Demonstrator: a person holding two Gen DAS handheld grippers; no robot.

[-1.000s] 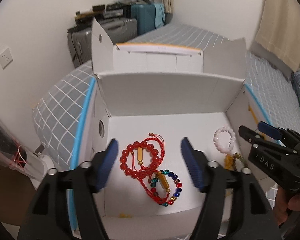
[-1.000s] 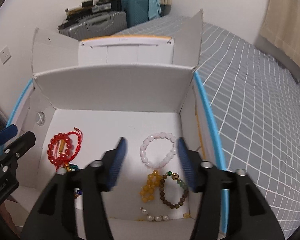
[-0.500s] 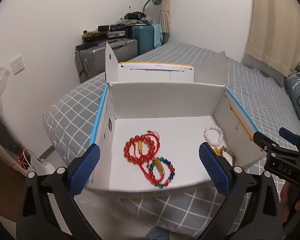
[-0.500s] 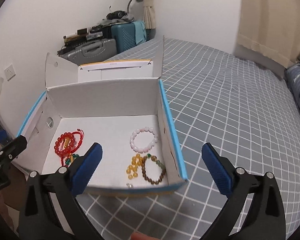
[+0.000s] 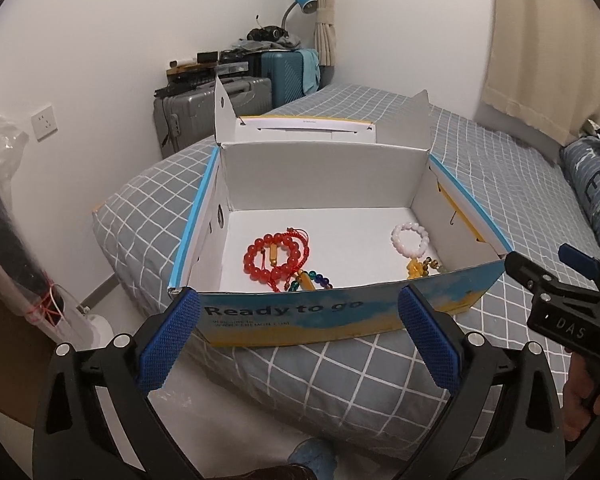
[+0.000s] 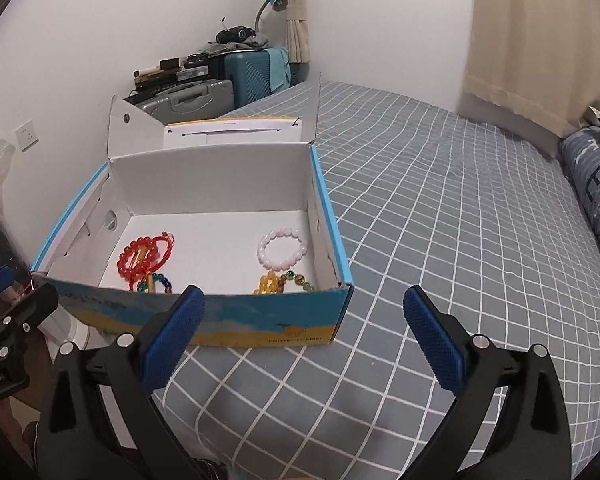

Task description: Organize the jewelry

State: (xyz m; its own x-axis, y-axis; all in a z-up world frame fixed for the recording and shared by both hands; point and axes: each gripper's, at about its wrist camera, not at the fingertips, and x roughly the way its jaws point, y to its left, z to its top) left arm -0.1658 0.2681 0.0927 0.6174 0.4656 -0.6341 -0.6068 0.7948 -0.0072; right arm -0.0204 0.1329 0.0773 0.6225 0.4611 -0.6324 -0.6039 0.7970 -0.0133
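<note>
- While both grippers hang outside the box's near wall, the left gripper (image 5: 298, 332) and right gripper (image 6: 304, 328) have their jaws spread wide, gripping nothing.
- Inside the open cardboard box (image 6: 260, 320) on a grey checked bed (image 6: 440, 220), a red bead bracelet (image 5: 272, 256) lies at left.
- A white bead bracelet (image 6: 282, 248) lies at right, with amber beads (image 6: 269, 283) just in front.

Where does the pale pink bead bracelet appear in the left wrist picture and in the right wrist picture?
Left wrist view: the pale pink bracelet lies on the box floor at right of centre, near the right wall of the box.
Right wrist view: the same bracelet lies near the picture's centre, again beside the right wall.
Shared landmark: the red bead bracelet, to its left in both.
</note>
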